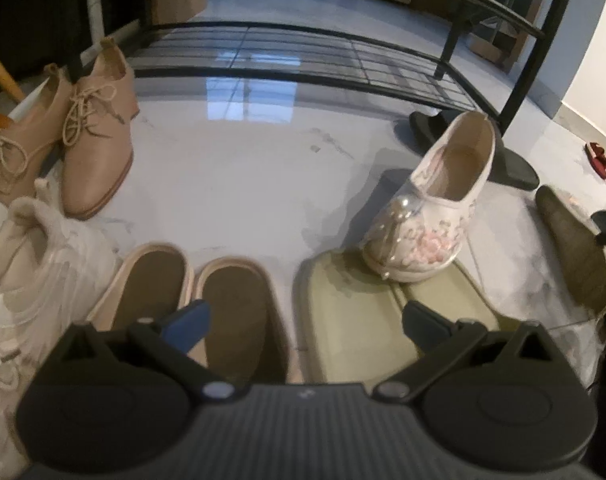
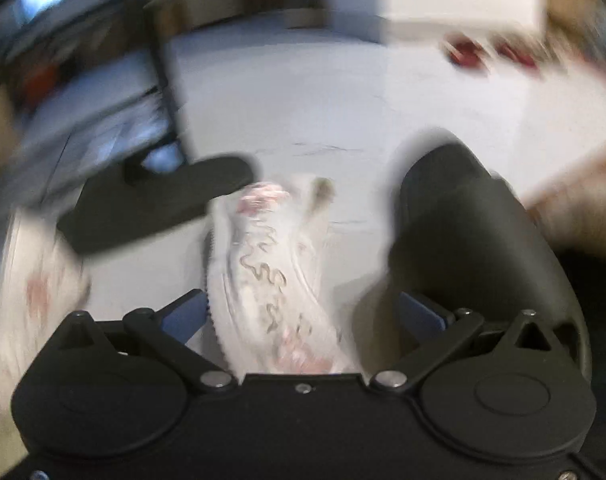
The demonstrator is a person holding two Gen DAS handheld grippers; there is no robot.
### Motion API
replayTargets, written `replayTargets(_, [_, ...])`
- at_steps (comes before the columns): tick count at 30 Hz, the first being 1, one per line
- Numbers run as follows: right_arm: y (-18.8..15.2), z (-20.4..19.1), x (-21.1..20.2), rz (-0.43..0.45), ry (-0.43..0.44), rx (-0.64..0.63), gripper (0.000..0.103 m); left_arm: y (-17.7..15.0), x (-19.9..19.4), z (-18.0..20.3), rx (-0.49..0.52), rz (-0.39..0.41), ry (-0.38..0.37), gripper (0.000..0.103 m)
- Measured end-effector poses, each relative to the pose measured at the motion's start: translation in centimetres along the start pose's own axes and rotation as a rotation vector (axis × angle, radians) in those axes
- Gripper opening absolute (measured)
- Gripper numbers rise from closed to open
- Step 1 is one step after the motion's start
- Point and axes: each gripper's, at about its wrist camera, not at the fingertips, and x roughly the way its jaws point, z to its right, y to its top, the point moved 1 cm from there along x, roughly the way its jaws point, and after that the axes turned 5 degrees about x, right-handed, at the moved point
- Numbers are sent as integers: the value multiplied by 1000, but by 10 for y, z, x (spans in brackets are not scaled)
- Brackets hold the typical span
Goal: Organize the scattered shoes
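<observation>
My left gripper [image 1: 307, 324] is open and holds nothing; it hovers over a pair of beige slippers [image 1: 235, 312] with brown insoles and olive slippers [image 1: 355, 312]. A white floral shoe [image 1: 435, 204] rests tilted on the olive pair. Two tan lace-up shoes [image 1: 99, 132] stand at the left. The right wrist view is blurred. There my right gripper [image 2: 305, 312] stands wide, with a second white floral shoe [image 2: 271, 272] between its fingers. The left pad sits close to the sole's edge, while the right pad is clearly apart from the shoe.
A black metal shoe rack [image 1: 303, 56] stands behind on the glossy floor. A black slide [image 1: 475, 148] lies by its right leg. White sneakers [image 1: 23, 280] crowd the left edge. A dark shoe [image 2: 463, 220] lies right of the right gripper, red shoes [image 2: 491, 54] farther off.
</observation>
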Motion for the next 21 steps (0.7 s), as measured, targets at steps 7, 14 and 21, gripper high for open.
replayTargets(7, [-1, 29, -24, 17, 158, 177, 103, -2, 7, 8, -4, -20, -7, 102])
replayTargets(14, [-30, 35, -100, 30, 462, 578, 103, 48, 8, 52, 111, 113, -44, 102])
replayTargets(21, [-70, 76, -135, 231, 475, 861, 103, 100, 34, 149, 240, 100, -168, 102])
